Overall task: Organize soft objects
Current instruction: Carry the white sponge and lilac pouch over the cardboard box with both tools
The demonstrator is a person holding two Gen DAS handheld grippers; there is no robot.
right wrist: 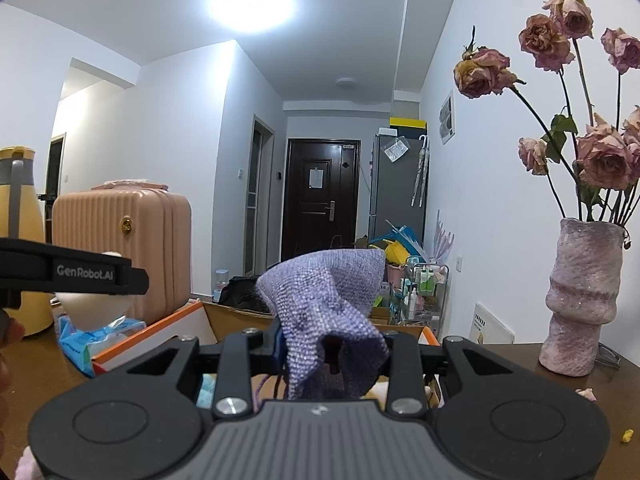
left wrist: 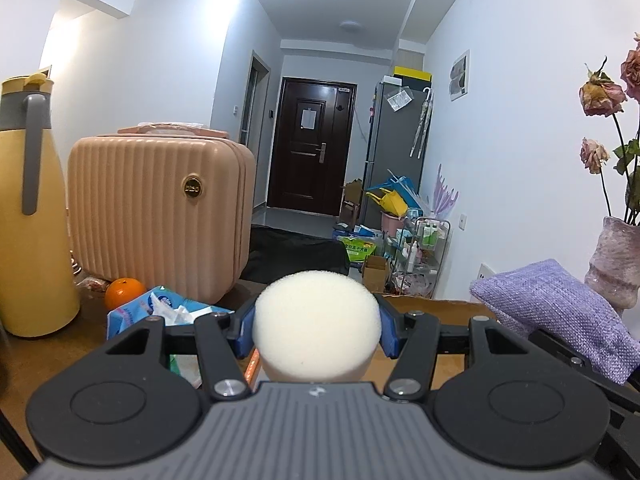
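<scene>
Sponge sits clamped between left jaws; purple pouch between right.

A ribbed pink suitcase stands on the counter, with a yellow thermos jug just left of it. An orange and a blue tissue pack lie in front of the suitcase. Well to its right, a vase holds dried roses.

Bright ceiling light glares overhead; fisheye bends walls, corners vignette dark, focus sharp
</scene>
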